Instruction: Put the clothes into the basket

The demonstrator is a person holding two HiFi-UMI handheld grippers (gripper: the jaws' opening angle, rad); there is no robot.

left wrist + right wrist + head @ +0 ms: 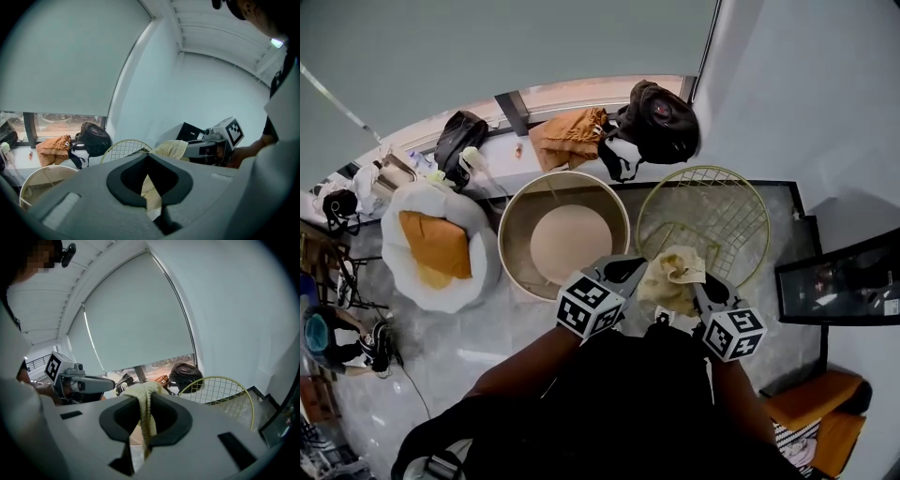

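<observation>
A pale yellow cloth [679,270] hangs between my two grippers, just over the near rim of the yellow-green wire basket [705,217]. My left gripper [636,273] is shut on the cloth's left end, which shows between its jaws as cloth [151,192] in the left gripper view. On the right end my right gripper [701,292] is shut too, with the cloth [146,412] draped over its jaws. The wire basket [124,148] [220,390] lies ahead in both gripper views.
A round beige tub [564,234] stands left of the wire basket. A white cushion seat with an orange pillow [437,246] is further left. Orange clothes [570,133] and a black bag [662,122] lie on the sill. A dark screen [839,279] stands at right.
</observation>
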